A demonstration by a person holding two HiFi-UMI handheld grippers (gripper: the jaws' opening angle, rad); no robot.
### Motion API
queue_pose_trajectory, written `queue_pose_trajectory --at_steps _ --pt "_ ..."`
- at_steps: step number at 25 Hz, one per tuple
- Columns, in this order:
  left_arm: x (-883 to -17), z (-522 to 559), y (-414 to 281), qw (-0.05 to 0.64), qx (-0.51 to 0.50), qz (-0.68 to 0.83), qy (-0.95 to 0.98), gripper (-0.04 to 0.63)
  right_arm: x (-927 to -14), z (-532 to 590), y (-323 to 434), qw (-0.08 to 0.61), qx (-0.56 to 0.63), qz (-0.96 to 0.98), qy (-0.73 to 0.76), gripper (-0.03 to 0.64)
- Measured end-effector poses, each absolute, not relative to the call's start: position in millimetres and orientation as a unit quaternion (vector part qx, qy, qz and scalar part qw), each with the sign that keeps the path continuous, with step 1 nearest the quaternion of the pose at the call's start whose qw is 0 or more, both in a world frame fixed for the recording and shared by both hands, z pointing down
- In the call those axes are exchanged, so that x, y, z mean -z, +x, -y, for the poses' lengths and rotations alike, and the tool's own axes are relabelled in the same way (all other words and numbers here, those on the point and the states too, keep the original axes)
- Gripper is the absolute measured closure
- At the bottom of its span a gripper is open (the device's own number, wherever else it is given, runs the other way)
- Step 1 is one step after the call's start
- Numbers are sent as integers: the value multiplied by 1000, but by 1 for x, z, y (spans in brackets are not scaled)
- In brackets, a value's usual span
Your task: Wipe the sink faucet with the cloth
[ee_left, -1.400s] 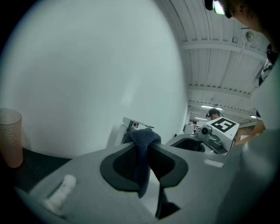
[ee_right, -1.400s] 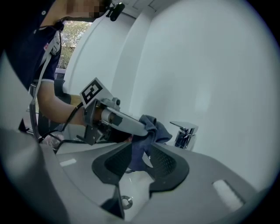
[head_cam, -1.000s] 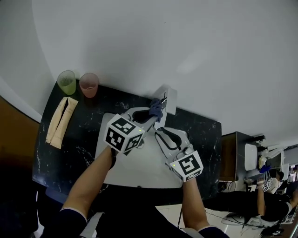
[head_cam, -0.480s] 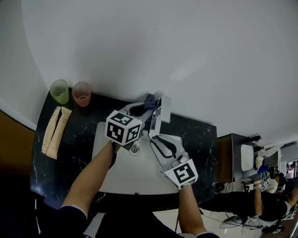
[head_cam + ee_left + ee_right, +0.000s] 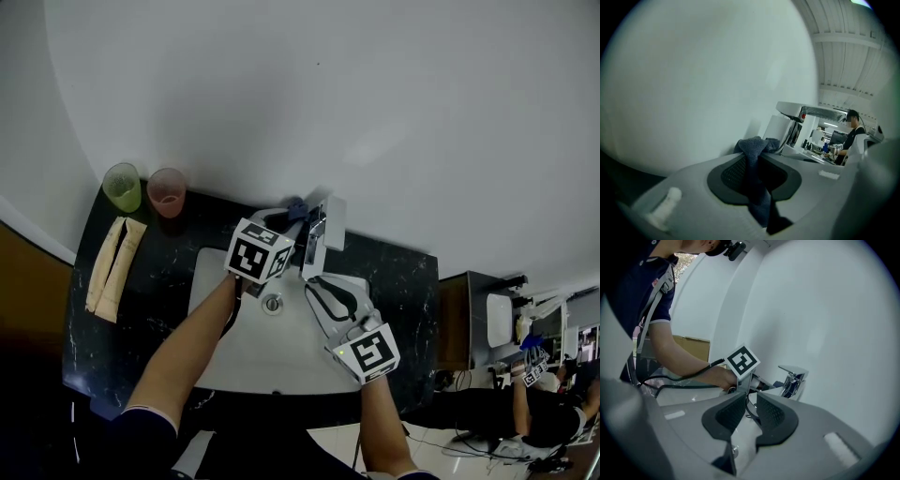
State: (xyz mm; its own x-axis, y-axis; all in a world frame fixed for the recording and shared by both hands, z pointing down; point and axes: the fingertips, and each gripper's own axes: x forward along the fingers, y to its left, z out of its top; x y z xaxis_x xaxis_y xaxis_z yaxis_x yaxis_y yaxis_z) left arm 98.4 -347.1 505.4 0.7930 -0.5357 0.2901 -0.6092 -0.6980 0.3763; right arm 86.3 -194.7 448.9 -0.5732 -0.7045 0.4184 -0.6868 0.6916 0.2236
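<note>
dark blue cloth [image 5: 756,150] beside chrome sink faucet [image 5: 792,382]
left gripper [image 5: 289,217] clamped on cloth; right gripper [image 5: 751,405] just narrowing, nothing between, above white sink [image 5: 230,352] in black marbled counter [image 5: 159,300].

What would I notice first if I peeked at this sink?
Probably the left gripper, its jaws pinching a blue cloth close by the shiny faucet at the back of the white sink. Next, the green cup and pink cup standing side by side at the far left corner of the dark counter.

faucet [image 5: 315,242] behind sink [image 5: 253,349] | cups [image 5: 167,190] left on counter [image 5: 412,281] | cloth [image 5: 296,204] left of faucet
</note>
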Motion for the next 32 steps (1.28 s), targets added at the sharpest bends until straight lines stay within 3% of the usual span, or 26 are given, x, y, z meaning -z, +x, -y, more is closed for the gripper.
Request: queue_pose_trajectory --at_steps 7,14,32 --pt "-522 344 97 259 -131 327 899 535 -449 195 87 240 17 888 392 545" --pt "-485 344 95 307 -17 283 909 535 -450 196 87 242 17 888 391 545" --pt "-392 333 104 200 20 221 954 535 -457 196 93 243 28 888 389 551"
